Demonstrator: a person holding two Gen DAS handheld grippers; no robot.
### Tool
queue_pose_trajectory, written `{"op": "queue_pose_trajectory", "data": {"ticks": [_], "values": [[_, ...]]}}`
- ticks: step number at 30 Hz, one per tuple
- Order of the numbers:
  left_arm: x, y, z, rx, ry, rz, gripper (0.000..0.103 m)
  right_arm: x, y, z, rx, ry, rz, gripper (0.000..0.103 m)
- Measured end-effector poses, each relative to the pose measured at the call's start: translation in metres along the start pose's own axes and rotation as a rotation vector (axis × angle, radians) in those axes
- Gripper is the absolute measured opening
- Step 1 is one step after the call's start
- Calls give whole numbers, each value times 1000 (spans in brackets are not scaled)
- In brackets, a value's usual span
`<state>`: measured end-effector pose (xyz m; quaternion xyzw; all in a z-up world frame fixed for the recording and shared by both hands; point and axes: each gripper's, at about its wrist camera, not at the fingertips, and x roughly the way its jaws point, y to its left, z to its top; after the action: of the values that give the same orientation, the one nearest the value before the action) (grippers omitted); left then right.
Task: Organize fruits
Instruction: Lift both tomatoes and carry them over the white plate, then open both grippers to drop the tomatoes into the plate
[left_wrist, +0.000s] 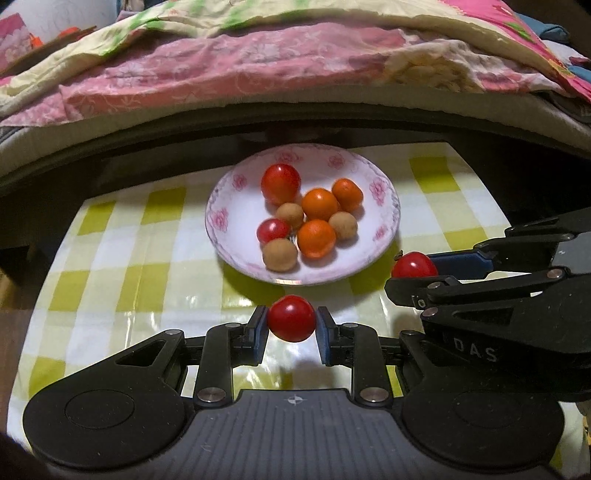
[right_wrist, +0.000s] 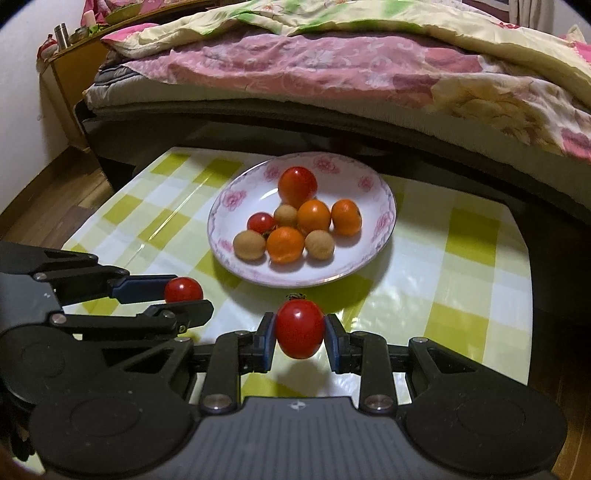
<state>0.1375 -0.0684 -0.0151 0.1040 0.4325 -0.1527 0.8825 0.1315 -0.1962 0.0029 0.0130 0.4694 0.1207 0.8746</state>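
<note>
A white plate with pink flowers (left_wrist: 236, 206) (right_wrist: 229, 218) stands on the checked tablecloth and holds two red tomatoes, three orange fruits (left_wrist: 319, 204) (right_wrist: 314, 216) and three small tan fruits (left_wrist: 280, 254) (right_wrist: 249, 245). My left gripper (left_wrist: 291, 319) (right_wrist: 183, 295) is shut on a red tomato (left_wrist: 291, 318) (right_wrist: 183, 289), in front of the plate's near rim. My right gripper (right_wrist: 300, 329) (left_wrist: 413, 273) is shut on another red tomato (right_wrist: 300, 328) (left_wrist: 413, 265) with a green stem, just right of the left one. Both tomatoes hang above the cloth.
The yellow-green checked tablecloth (left_wrist: 155, 236) (right_wrist: 461, 266) covers a low table. Behind it runs a bed (left_wrist: 295, 74) (right_wrist: 332, 74) with pink and yellow quilts. A wooden floor (right_wrist: 44, 206) and a wooden shelf with small items (right_wrist: 70, 44) lie at the left.
</note>
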Motion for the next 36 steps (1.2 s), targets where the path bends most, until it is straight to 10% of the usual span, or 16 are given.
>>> {"op": "queue_pose_trajectory", "data": {"ticks": [36], "values": [[72,27,54,-96,-53,29,34,66,-28,70,28,-113,-69,33]]}}
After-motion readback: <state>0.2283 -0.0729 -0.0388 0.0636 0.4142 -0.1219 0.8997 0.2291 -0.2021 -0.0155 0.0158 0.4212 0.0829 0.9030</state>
